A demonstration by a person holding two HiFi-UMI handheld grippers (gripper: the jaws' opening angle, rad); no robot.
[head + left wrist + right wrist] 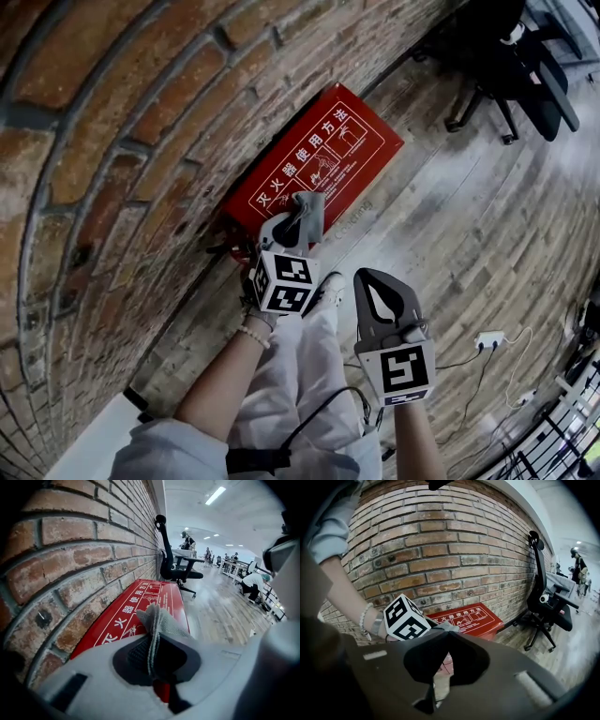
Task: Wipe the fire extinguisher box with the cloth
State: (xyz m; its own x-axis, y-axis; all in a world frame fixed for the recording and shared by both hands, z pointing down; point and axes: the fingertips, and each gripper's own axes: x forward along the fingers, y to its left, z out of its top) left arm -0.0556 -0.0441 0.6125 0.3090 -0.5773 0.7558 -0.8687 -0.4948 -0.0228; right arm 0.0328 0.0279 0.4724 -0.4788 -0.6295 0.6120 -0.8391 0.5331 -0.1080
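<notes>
Left gripper (298, 223) clamps the cloth (158, 620) by its bunched fold (probably soft, light, limp) at the rigid fire extinguisher box (323, 141); right gripper (367, 277) is closed and empty.

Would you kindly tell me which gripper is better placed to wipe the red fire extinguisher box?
Left. The left gripper is shut on the grey cloth, right at the red box. The right gripper is shut and empty, held back over the floor.
</notes>
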